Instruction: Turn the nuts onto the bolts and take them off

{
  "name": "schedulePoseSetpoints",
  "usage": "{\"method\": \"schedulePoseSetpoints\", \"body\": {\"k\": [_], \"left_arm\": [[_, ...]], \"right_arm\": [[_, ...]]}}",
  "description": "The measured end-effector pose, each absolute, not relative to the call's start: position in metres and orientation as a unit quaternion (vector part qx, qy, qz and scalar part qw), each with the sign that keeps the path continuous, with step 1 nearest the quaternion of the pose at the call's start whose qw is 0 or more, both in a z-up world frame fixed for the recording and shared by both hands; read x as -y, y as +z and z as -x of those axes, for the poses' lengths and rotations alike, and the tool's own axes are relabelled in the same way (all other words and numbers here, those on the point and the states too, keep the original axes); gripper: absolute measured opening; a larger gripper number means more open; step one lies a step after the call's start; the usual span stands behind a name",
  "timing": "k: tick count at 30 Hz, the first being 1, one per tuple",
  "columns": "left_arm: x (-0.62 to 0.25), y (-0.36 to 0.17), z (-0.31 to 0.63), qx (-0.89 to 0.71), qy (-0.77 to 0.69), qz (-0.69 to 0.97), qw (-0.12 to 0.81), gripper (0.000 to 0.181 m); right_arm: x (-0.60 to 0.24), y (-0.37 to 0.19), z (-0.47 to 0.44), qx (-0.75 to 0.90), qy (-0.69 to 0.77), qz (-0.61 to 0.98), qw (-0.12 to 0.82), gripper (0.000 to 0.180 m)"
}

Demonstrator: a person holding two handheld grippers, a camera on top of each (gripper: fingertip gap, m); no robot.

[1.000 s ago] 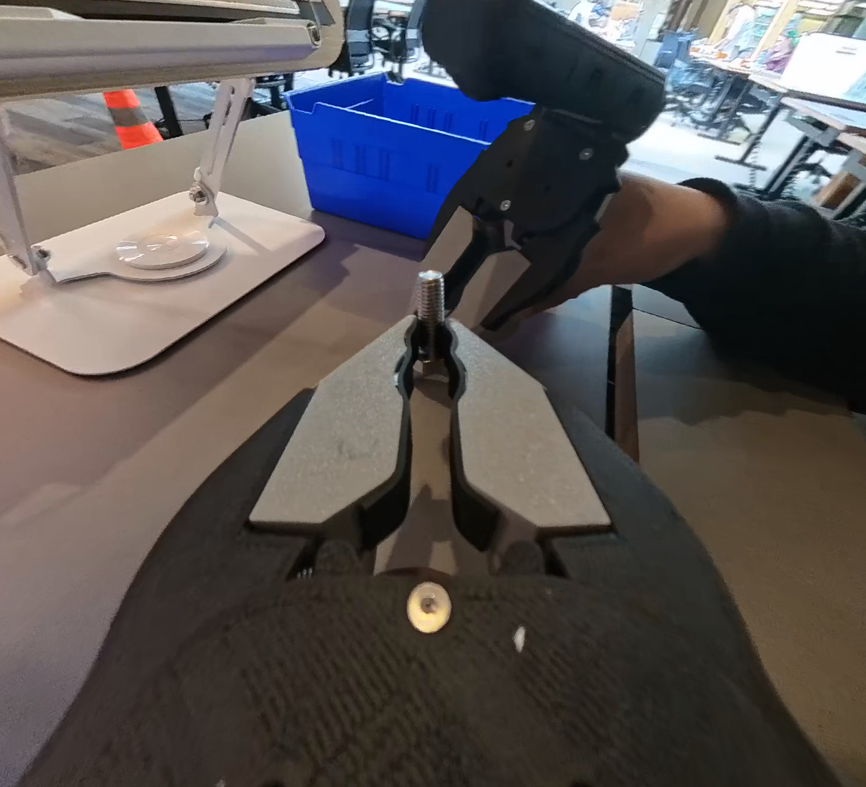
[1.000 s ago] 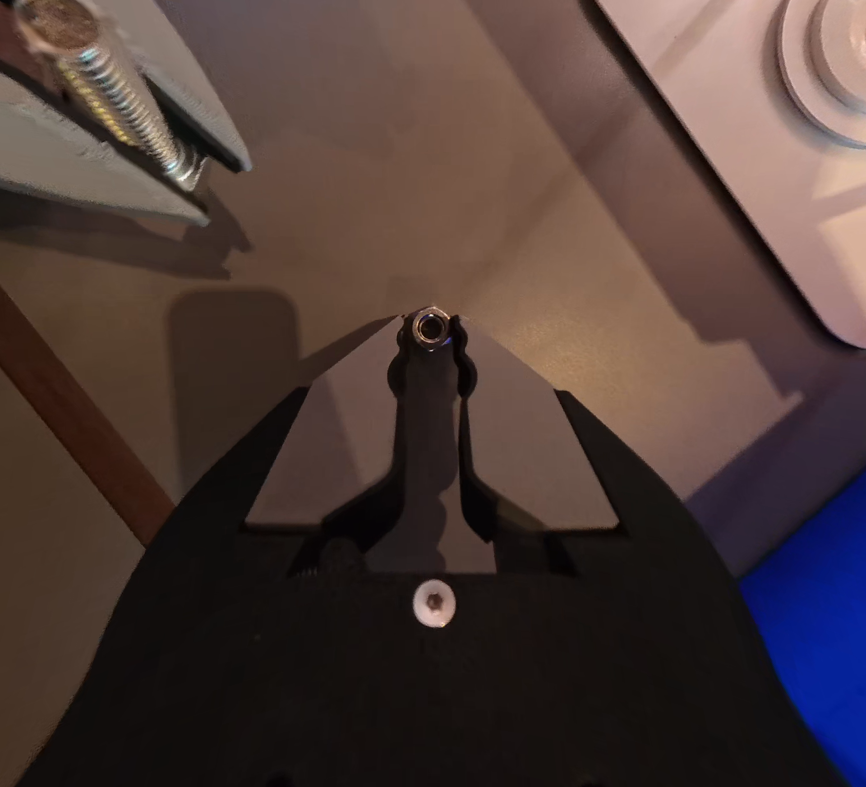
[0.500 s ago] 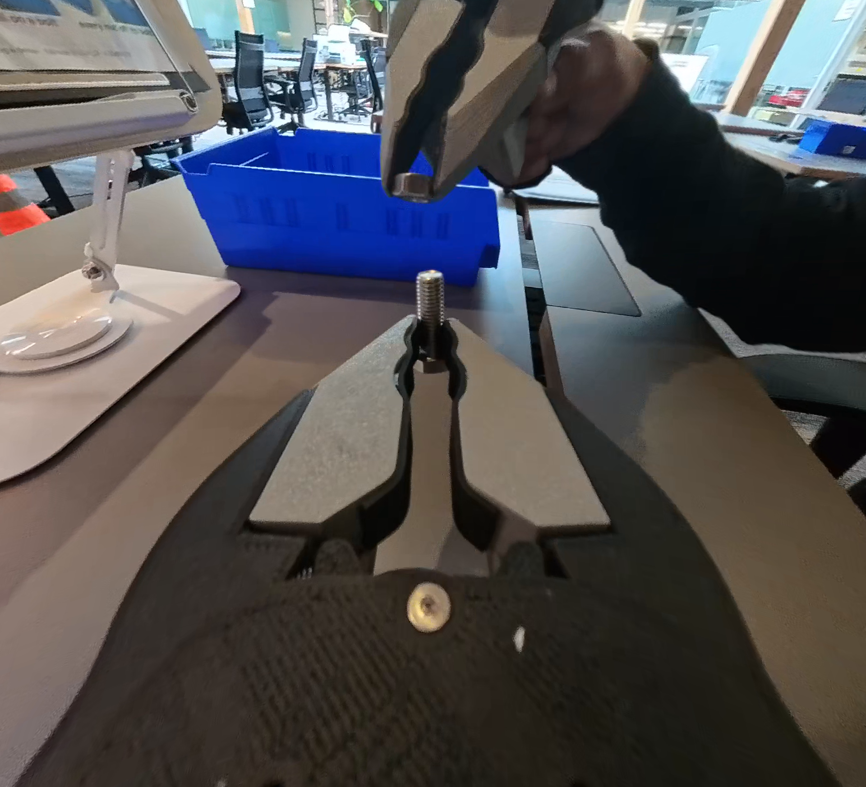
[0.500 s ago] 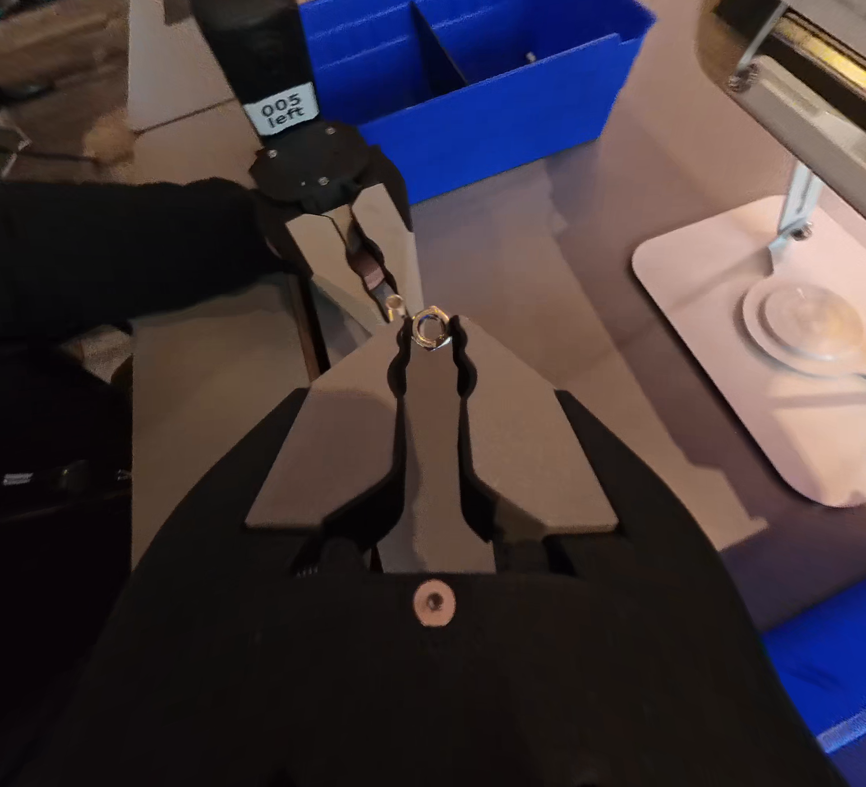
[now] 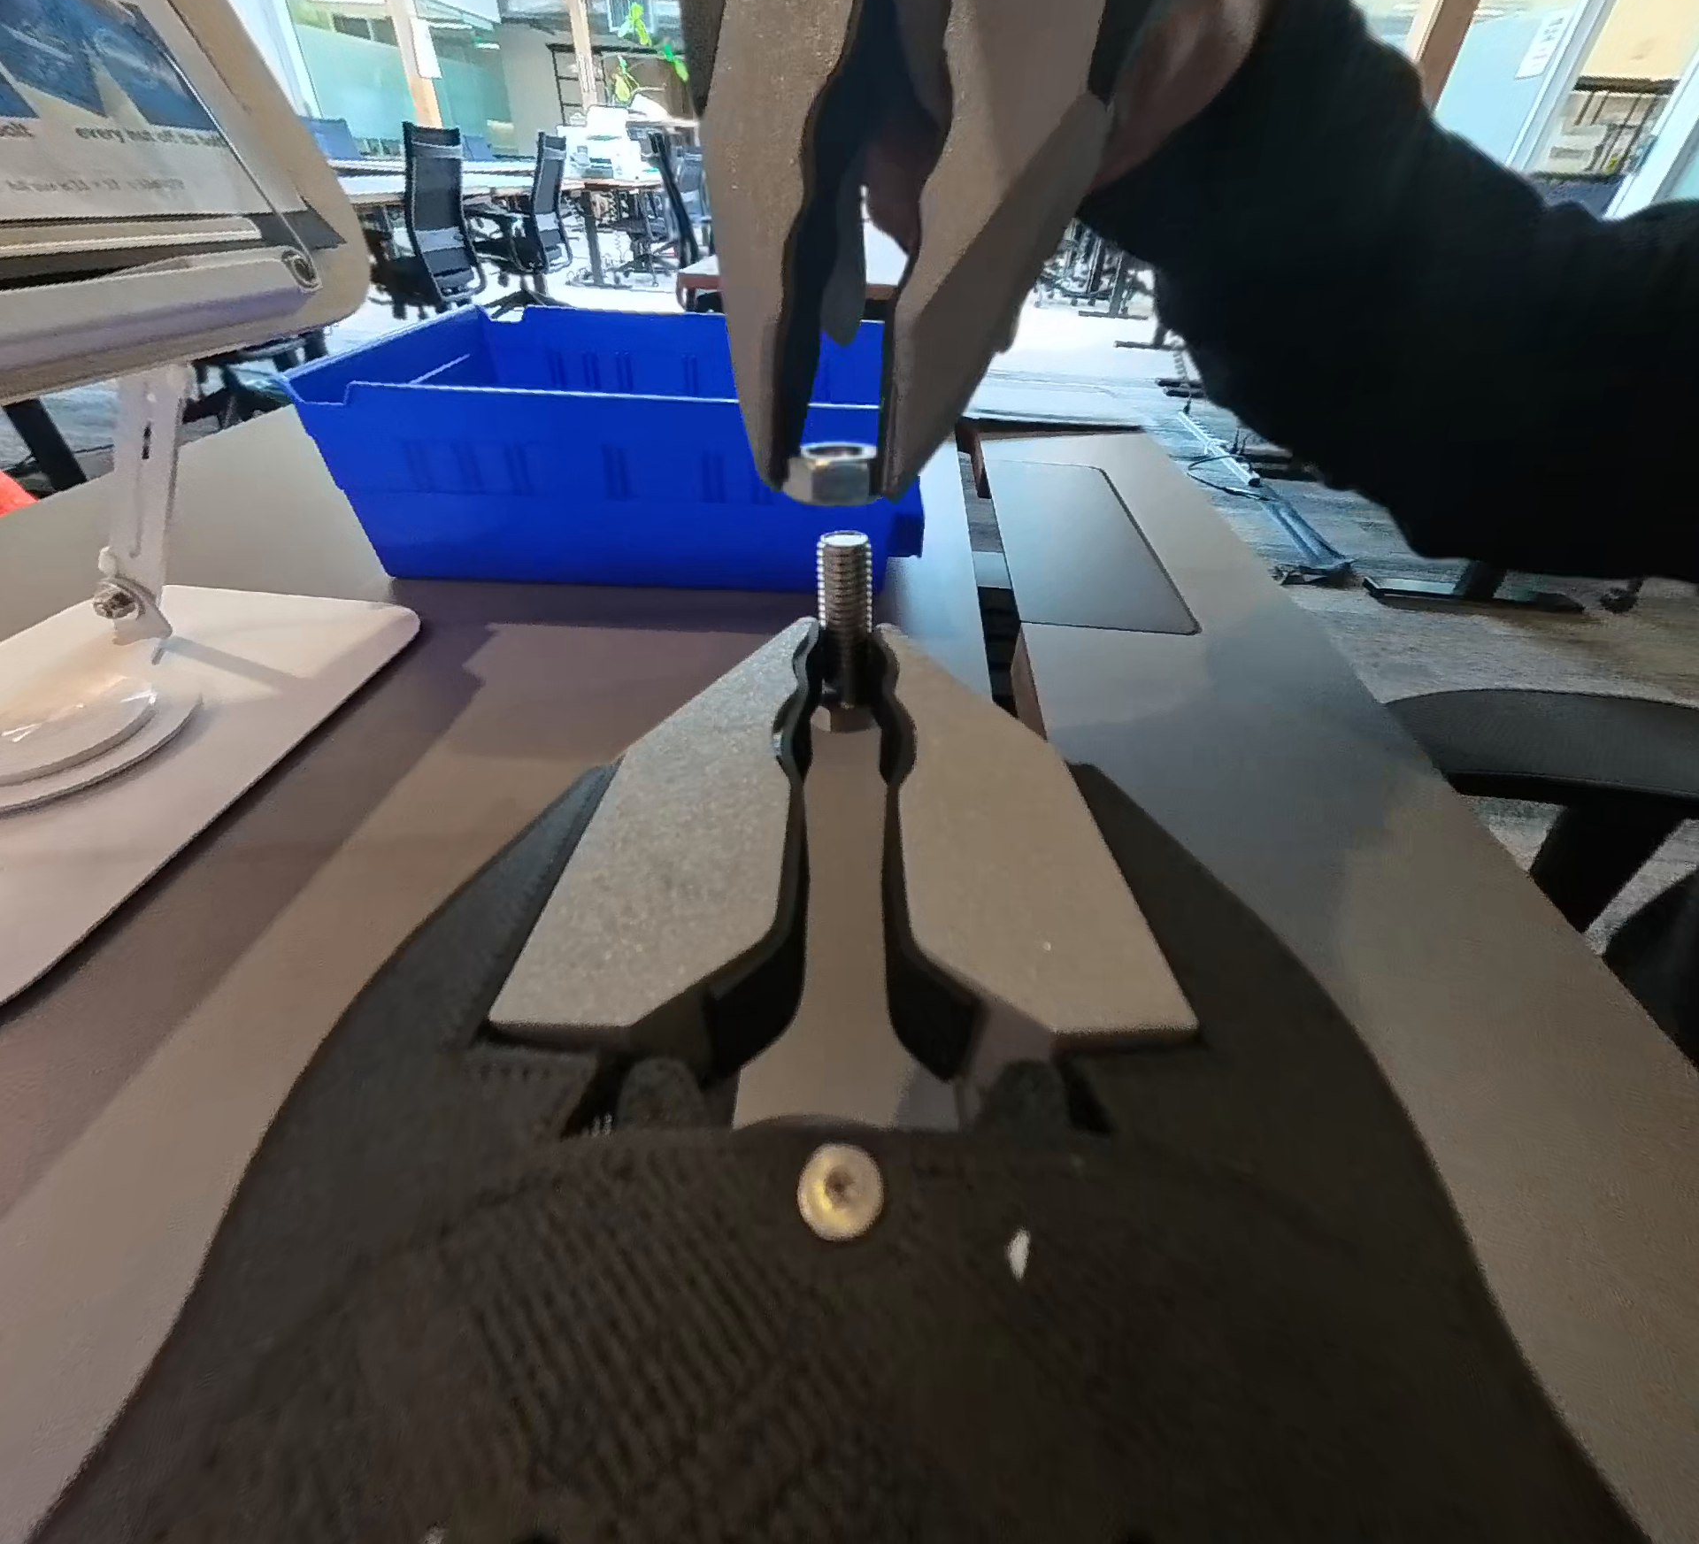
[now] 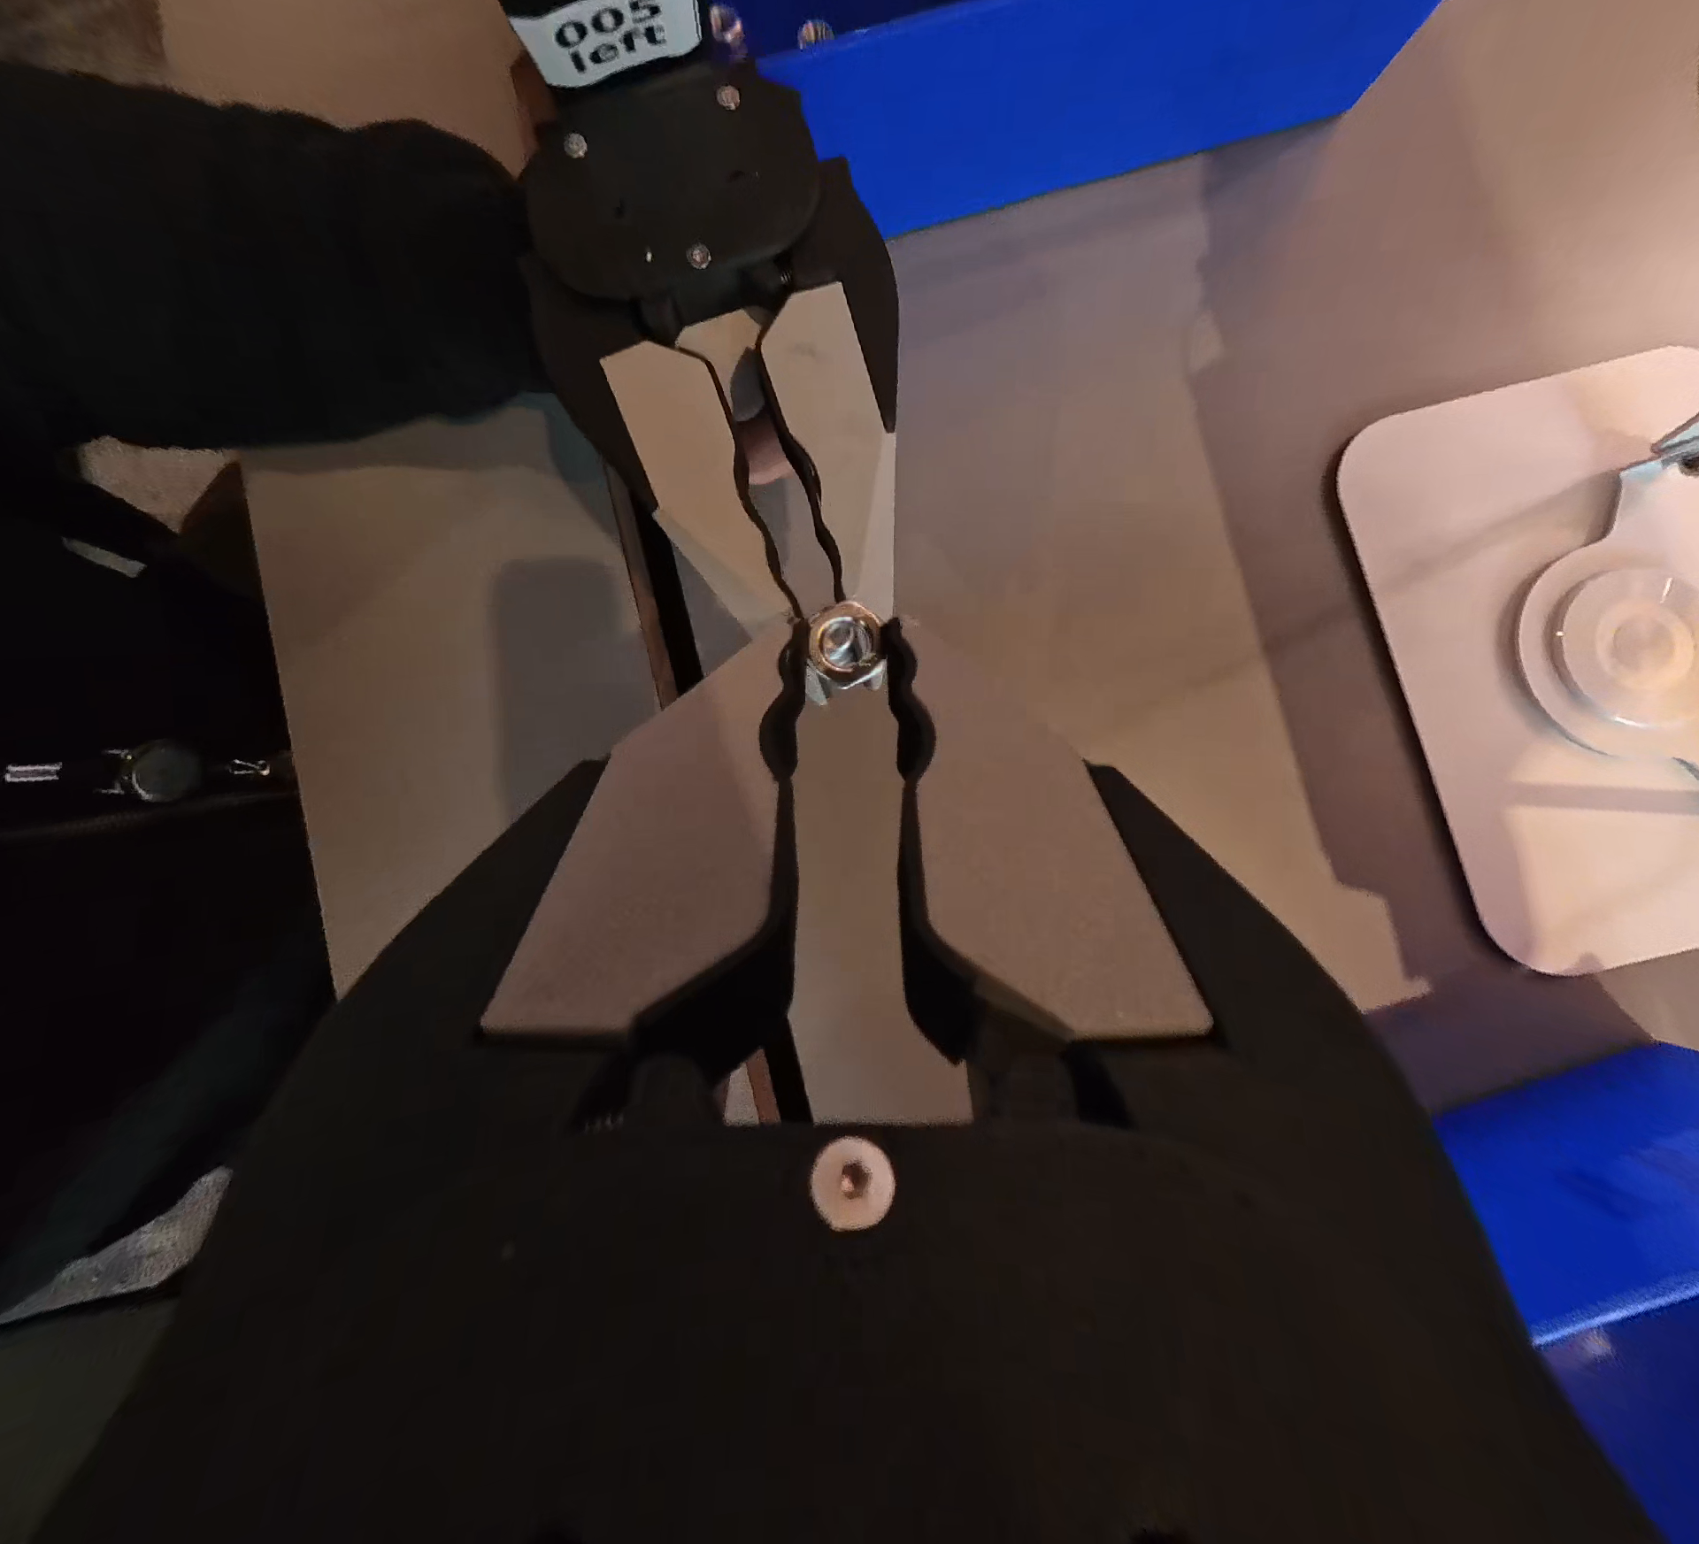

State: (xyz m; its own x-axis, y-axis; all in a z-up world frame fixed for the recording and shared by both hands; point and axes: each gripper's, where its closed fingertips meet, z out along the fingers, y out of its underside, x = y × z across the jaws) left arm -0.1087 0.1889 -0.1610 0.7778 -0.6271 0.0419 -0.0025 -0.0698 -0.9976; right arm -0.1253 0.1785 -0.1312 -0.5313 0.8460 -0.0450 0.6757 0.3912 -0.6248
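My left gripper (image 5: 848, 677) is shut on a steel bolt (image 5: 846, 585) by its head and holds it upright, threads up. My right gripper (image 5: 832, 475) points down from above, shut on a steel hex nut (image 5: 832, 473). The nut hangs a short gap right above the bolt's tip and does not touch it. In the right wrist view my right gripper (image 6: 841, 654) holds the nut (image 6: 841, 652), and the bolt's end shows through its hole. The left gripper (image 6: 832, 594) reaches in from the top left there.
A blue divided bin (image 5: 588, 443) stands on the grey table (image 5: 1241, 764) behind the grippers; it also shows in the right wrist view (image 6: 1057, 75). A white stand base (image 5: 202, 700) lies at the left. A dark sleeve (image 5: 1425, 323) comes from the right. A second blue bin (image 6: 1581, 1206) sits lower right. Both grippers' tips are close together, under 4 cm apart.
My right gripper lifted the nut off the table, swung up over the bolt, and has come down closer, now lined up just above the bolt's tip. The left gripper kept holding the bolt.
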Motion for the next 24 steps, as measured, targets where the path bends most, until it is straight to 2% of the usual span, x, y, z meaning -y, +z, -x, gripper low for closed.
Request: {"method": "schedulePoseSetpoints", "body": {"k": [18,24], "left_arm": [[-0.187,-0.145,0.108,-0.216,-0.243,0.663,0.675,0.007],[-0.186,-0.141,0.109,-0.210,-0.243,0.657,0.682,0.006]], "right_arm": [[-0.168,-0.126,0.129,0.852,0.215,0.464,0.116,0.014],[-0.167,-0.122,0.131,0.840,0.243,0.472,0.111,0.014]]}}
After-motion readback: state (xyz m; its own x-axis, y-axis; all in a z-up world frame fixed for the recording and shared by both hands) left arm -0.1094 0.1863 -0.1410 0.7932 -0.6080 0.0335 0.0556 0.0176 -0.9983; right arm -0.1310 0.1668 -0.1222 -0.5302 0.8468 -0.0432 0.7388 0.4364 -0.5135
